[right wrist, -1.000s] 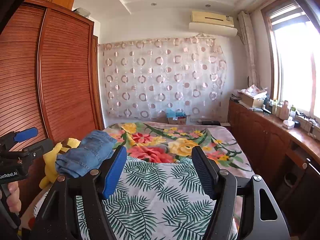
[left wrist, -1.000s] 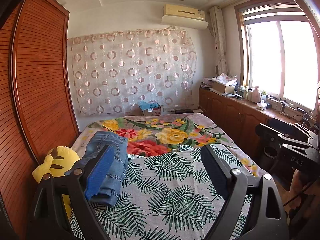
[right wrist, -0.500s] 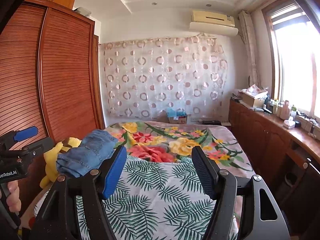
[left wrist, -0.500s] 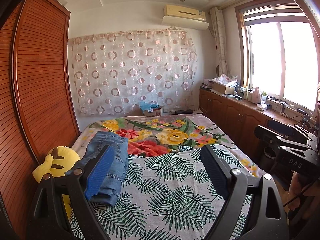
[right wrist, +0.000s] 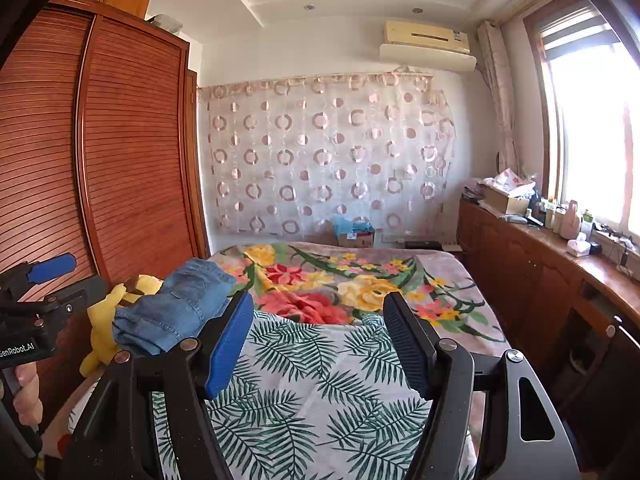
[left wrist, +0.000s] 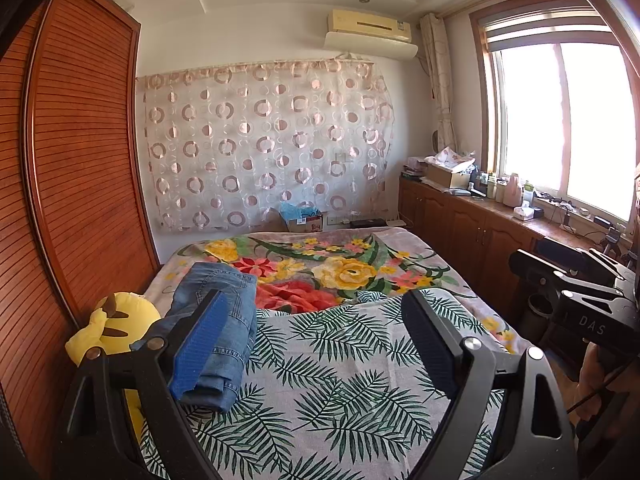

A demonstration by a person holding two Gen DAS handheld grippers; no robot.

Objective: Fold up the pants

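Observation:
Folded blue jeans (left wrist: 224,320) lie in a compact stack on the left side of the bed (left wrist: 340,360), beside a yellow plush toy (left wrist: 116,328). My left gripper (left wrist: 312,328) hovers open above the leaf-print sheet, with its blue left pad in front of the jeans and nothing between the fingers. The right wrist view shows the same jeans (right wrist: 180,304) to the left of my right gripper (right wrist: 320,328), which is open too and holds nothing. Each gripper appears at the edge of the other's view, held in a hand.
A brown louvred wardrobe (left wrist: 80,184) runs along the bed's left side. Wooden cabinets (left wrist: 472,232) with clutter on top stand on the right under the window. A cardboard box (left wrist: 304,222) sits behind the bed, below a patterned curtain. A floral blanket (left wrist: 332,268) covers the far half.

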